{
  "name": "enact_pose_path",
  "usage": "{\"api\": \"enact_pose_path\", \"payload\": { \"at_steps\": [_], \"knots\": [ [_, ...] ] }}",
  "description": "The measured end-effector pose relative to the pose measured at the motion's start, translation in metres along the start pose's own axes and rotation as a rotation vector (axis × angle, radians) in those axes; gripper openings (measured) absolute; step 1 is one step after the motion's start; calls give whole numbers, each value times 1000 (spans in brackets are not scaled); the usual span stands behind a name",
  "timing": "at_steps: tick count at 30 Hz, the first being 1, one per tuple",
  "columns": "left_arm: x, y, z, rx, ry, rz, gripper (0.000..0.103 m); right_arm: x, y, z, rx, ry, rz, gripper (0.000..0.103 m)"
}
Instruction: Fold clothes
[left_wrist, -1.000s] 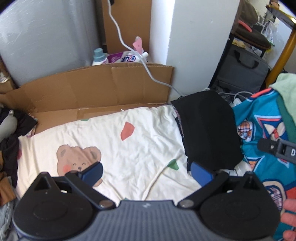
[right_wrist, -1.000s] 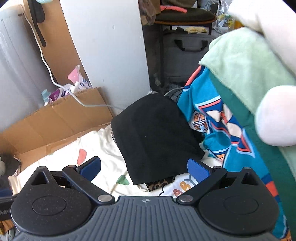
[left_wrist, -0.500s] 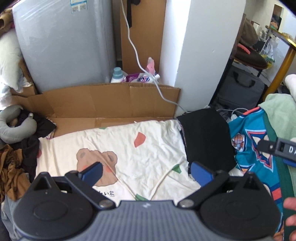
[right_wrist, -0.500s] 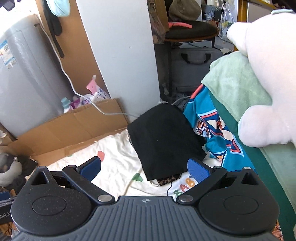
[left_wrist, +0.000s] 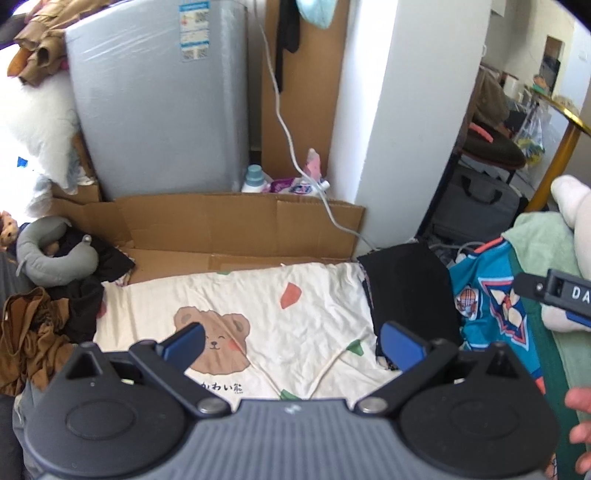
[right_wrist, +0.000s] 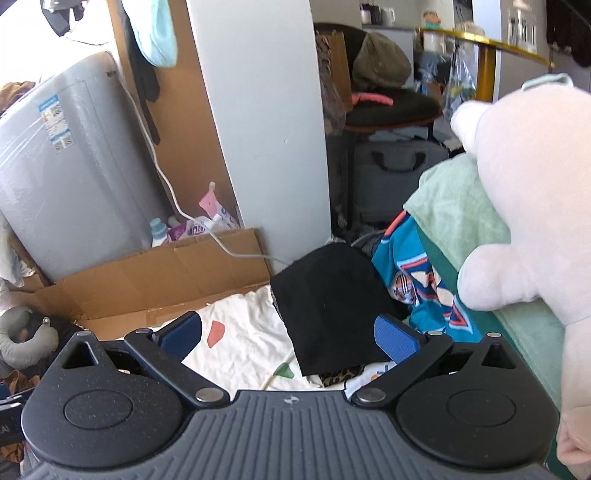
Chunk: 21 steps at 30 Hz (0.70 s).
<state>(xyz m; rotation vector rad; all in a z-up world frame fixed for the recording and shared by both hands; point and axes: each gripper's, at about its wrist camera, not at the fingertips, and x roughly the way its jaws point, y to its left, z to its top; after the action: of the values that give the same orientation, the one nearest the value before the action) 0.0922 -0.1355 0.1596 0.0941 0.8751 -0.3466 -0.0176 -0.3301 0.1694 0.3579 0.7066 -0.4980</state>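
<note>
A folded black garment (left_wrist: 406, 280) (right_wrist: 325, 299) lies at the right end of a cream bear-print sheet (left_wrist: 258, 317) (right_wrist: 240, 350), on top of a leopard-print piece (right_wrist: 338, 374). A teal patterned garment (left_wrist: 491, 306) (right_wrist: 417, 288) is bunched to its right. A brown and black heap of clothes (left_wrist: 40, 328) sits at the left. My left gripper (left_wrist: 291, 343) hovers open above the sheet, holding nothing. My right gripper (right_wrist: 288, 334) is open too, raised above the black garment. Part of the right tool (left_wrist: 554, 291) shows in the left wrist view.
Flattened cardboard (left_wrist: 240, 229) (right_wrist: 155, 273) lines the far side, with a grey appliance (left_wrist: 159, 99), detergent bottle (left_wrist: 254, 179) and white cable (left_wrist: 295, 158) behind. A white pillar (left_wrist: 399, 110) stands right of centre. A pale plush toy (right_wrist: 532, 184) on a green towel (right_wrist: 461, 214) fills the right.
Both grippers have risen and pulled back from the bed, so more of the room shows. Both stayed open. The black garment has not moved.
</note>
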Motion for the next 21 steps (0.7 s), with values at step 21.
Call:
{"api": "enact_pose_path", "payload": {
  "at_steps": [21],
  "knots": [
    [-11, 35, -16, -24, -110, 45, 103, 4, 31, -37, -148, -48, 112, 103]
  ]
}}
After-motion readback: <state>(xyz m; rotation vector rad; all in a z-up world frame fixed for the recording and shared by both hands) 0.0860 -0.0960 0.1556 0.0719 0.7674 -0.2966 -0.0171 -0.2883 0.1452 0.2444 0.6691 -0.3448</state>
